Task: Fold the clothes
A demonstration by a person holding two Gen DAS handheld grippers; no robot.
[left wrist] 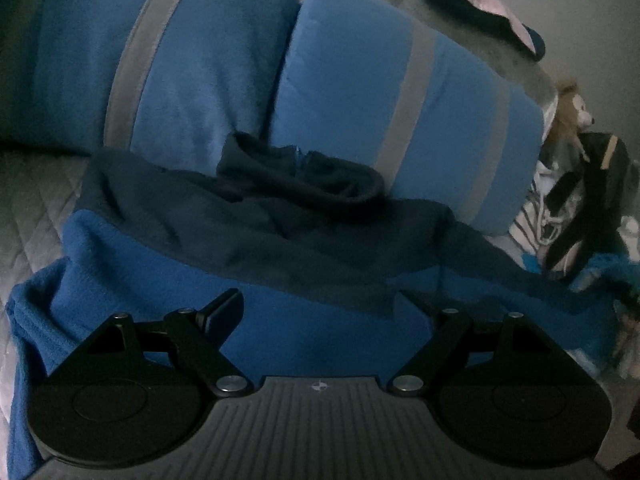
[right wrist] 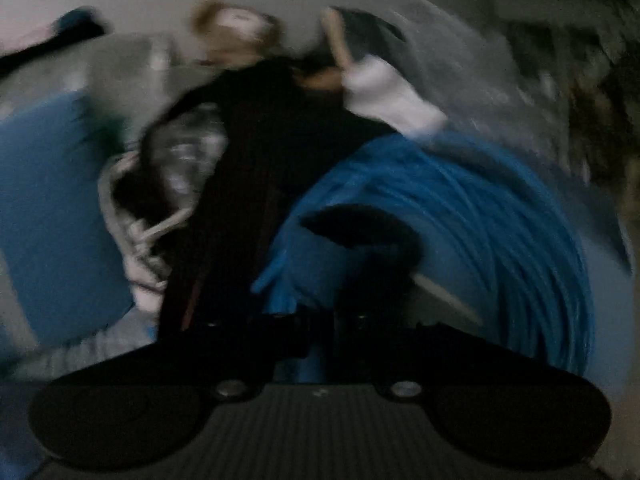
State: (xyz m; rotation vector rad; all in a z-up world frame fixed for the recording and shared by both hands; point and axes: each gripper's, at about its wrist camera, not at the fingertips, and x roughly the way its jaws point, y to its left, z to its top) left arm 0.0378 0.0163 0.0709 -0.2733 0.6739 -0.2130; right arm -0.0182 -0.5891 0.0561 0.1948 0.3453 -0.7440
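Blue fleece top (left wrist: 168,280) is lying on the bed just under my left tongs (left wrist: 320,312), which are gaping wide, holding nothing. My right tongs (right wrist: 320,332) are looking pinched shut; grip unclear in the blur. I'm judging: clamp both corners firmly before folding

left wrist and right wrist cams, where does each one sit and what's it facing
Left wrist: on the left gripper, angled down over a blue and navy fleece top towards two blue pillows; open fingers show.
Right wrist: on the right gripper, blurred, facing a bright blue fuzzy cloth and a black garment; fingers shut, hold unclear.
Shared: a plush toy and a blue pillow.
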